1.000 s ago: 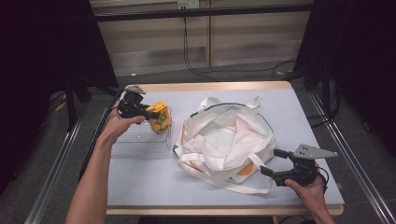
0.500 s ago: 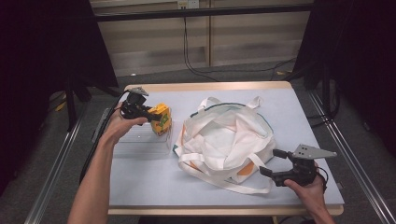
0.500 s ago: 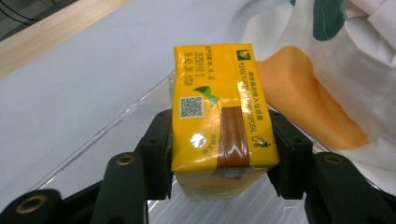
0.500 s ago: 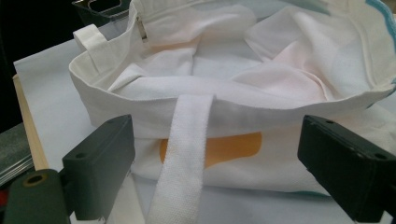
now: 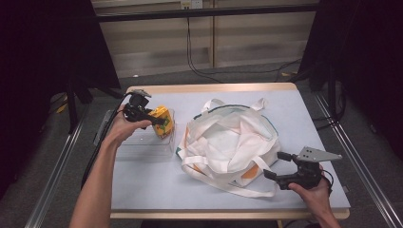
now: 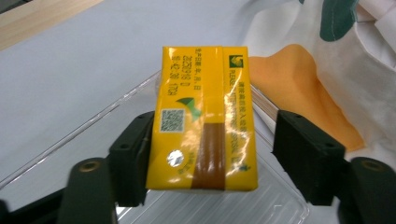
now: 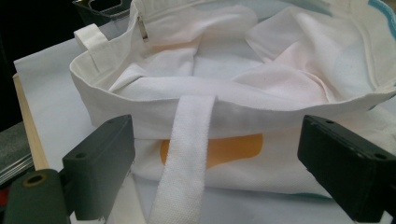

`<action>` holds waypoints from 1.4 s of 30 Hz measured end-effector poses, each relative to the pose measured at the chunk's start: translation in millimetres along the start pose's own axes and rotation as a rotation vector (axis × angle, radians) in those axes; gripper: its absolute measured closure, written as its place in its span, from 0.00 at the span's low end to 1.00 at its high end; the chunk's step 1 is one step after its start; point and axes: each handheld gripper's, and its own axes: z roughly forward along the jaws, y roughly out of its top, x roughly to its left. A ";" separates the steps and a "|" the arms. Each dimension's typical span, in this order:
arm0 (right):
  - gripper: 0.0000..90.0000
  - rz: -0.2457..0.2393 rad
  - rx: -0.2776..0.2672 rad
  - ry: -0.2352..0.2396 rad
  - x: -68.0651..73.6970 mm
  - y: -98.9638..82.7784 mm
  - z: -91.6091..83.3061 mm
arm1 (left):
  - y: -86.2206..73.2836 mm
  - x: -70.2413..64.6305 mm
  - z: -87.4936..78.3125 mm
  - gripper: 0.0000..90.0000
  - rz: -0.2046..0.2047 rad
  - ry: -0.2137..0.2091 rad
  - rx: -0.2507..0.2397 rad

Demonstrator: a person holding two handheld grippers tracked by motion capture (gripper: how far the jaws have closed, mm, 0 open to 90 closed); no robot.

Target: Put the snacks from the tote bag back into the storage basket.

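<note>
Clearly, the left gripper (image 6: 212, 154) has just been opening its matte black jaws: the glossy yellow rectangular carton (image 6: 205, 116) stands between them, touching the left pad, with a gap at the right. Beneath it lies a clear, thin plastic tray (image 6: 275, 205). The right gripper (image 7: 219, 172) is spread wide, a flat woven strap (image 7: 187, 163) of the soft white cloth bag (image 7: 261, 79) running between its blocky jaws.
</note>
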 end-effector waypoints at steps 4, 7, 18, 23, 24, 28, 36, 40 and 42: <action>0.12 0.002 -0.001 0.001 -0.9 -0.2 -0.3 | -0.4 -0.1 -1.1 0.26 0.003 0.008 0.004; 0.12 0.004 0.002 0.000 -0.7 -0.1 0.0 | 0.6 1.3 -3.8 0.20 0.001 0.022 -0.003; 0.12 0.001 0.002 -0.004 0.2 0.2 0.2 | -2.7 -0.1 -19.1 0.08 -0.079 0.049 -0.083; 0.12 -0.004 0.001 -0.005 2.2 1.3 -0.2 | -6.8 -4.9 -34.8 0.16 -0.075 0.092 -0.164; 0.12 -0.006 -0.001 -0.001 2.4 1.4 -0.2 | -9.6 -5.1 -37.3 0.23 -0.077 0.081 -0.189; 0.12 -0.002 -0.007 0.003 4.0 1.7 -1.8 | -22.3 -1.9 -43.4 0.33 -0.107 0.094 -0.204; 0.12 -0.008 0.001 -0.001 4.2 2.0 1.3 | -36.5 -3.4 -57.8 0.57 -0.118 0.095 -0.253; 0.12 -0.009 0.004 -0.003 4.5 1.9 1.5 | -43.1 -0.9 -53.4 0.83 -0.110 0.071 -0.208; 0.12 -0.007 0.002 -0.004 4.3 2.2 1.6 | -42.8 -1.2 -48.9 0.95 -0.105 0.081 -0.173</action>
